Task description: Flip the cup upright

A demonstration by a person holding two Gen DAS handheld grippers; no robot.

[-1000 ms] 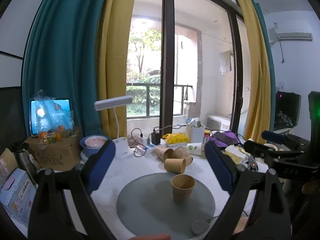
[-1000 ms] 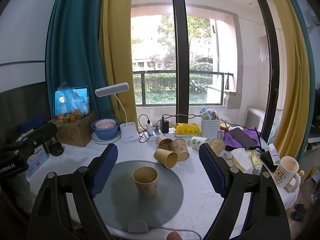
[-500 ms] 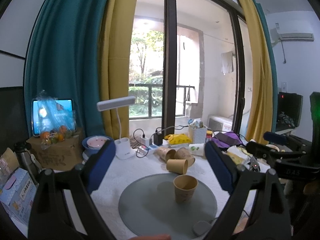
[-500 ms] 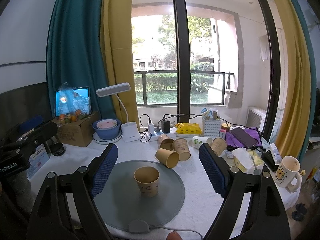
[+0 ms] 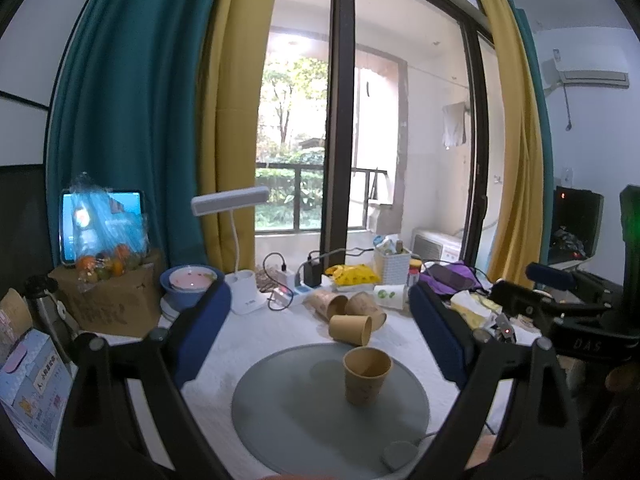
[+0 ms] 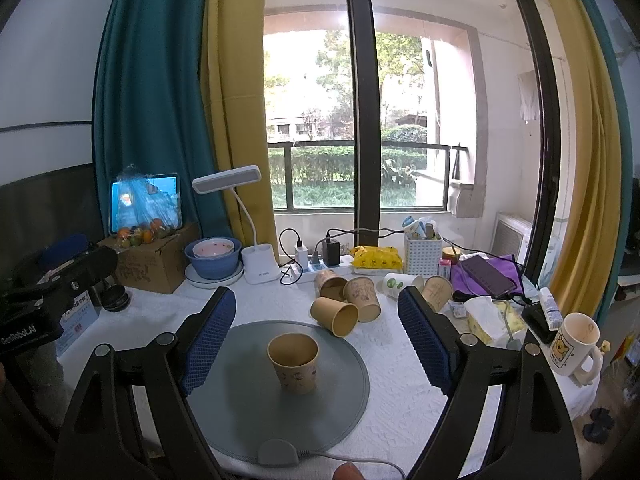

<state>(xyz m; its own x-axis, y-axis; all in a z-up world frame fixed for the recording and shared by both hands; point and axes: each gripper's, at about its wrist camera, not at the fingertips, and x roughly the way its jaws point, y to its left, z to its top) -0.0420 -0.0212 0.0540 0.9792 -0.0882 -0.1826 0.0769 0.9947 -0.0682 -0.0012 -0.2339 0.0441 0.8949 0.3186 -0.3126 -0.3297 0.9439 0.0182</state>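
A brown paper cup (image 5: pixel 366 375) stands upright, mouth up, on a round grey mat (image 5: pixel 296 412) on the white table; it also shows in the right wrist view (image 6: pixel 294 362). My left gripper (image 5: pixel 320 332) is open and empty, held back from the cup and above the mat. My right gripper (image 6: pixel 316 332) is open and empty too, with the cup between and below its blue pads (image 6: pixel 208 336). Several more paper cups (image 6: pixel 346 300) lie on their sides behind the mat (image 6: pixel 240 392).
At the back stand a white desk lamp (image 6: pixel 256 256), a blue bowl (image 6: pixel 214 256), a power strip with chargers (image 6: pixel 316 260), a white basket (image 6: pixel 422 254) and a cardboard box with fruit (image 6: pixel 154 258). A bear mug (image 6: pixel 574 346) and tissues (image 6: pixel 490 316) sit right.
Both grippers have drawn back and risen slightly; the cup sits a little lower in each view. The cup stays upright on the mat.
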